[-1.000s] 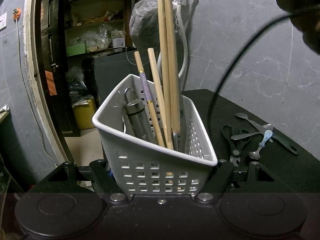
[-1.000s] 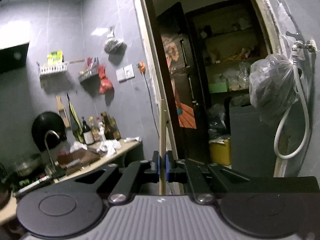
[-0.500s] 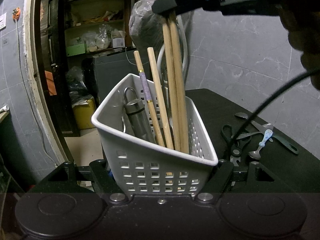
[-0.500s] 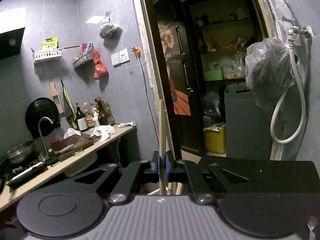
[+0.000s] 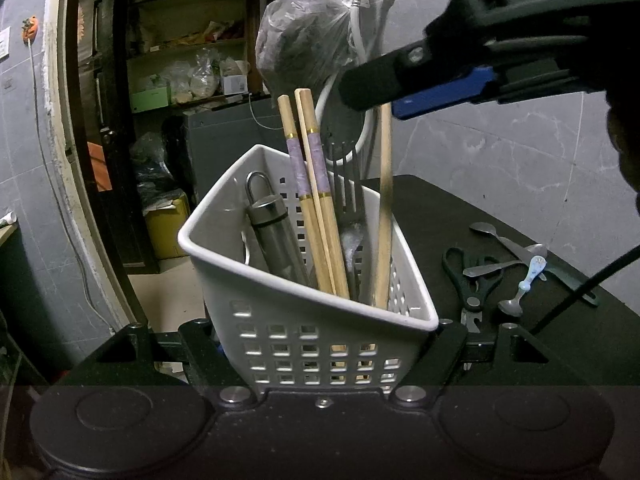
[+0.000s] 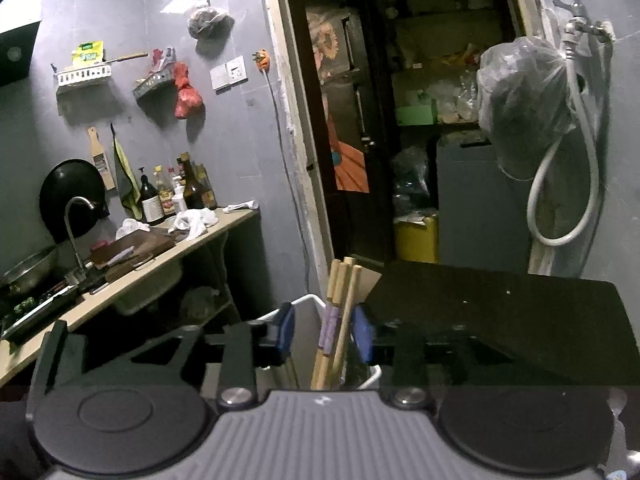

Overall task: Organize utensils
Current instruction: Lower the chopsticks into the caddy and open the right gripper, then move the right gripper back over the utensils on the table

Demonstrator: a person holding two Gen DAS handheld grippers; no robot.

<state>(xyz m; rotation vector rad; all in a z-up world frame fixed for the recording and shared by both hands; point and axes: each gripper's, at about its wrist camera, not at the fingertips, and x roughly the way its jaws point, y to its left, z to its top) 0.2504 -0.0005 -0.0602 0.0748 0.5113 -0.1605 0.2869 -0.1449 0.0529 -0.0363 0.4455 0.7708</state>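
We see our left gripper [image 5: 325,332] clamped on the white perforated basket [image 5: 280,308], one finger on each side of its front wall. Inside the basket, a grey metal tool with a loop top [image 5: 269,232] leans at the left, two purple-banded chopsticks [image 5: 316,200] stand in the middle, and a plain wooden chopstick [image 5: 385,216], blurred, stands at the right. Above the basket's right side our right gripper [image 5: 372,90] reaches in, its blue pad clear of that chopstick. Right of the basket, black scissors [image 5: 470,276] and several spoons [image 5: 508,248] lie on the black table [image 5: 540,340].
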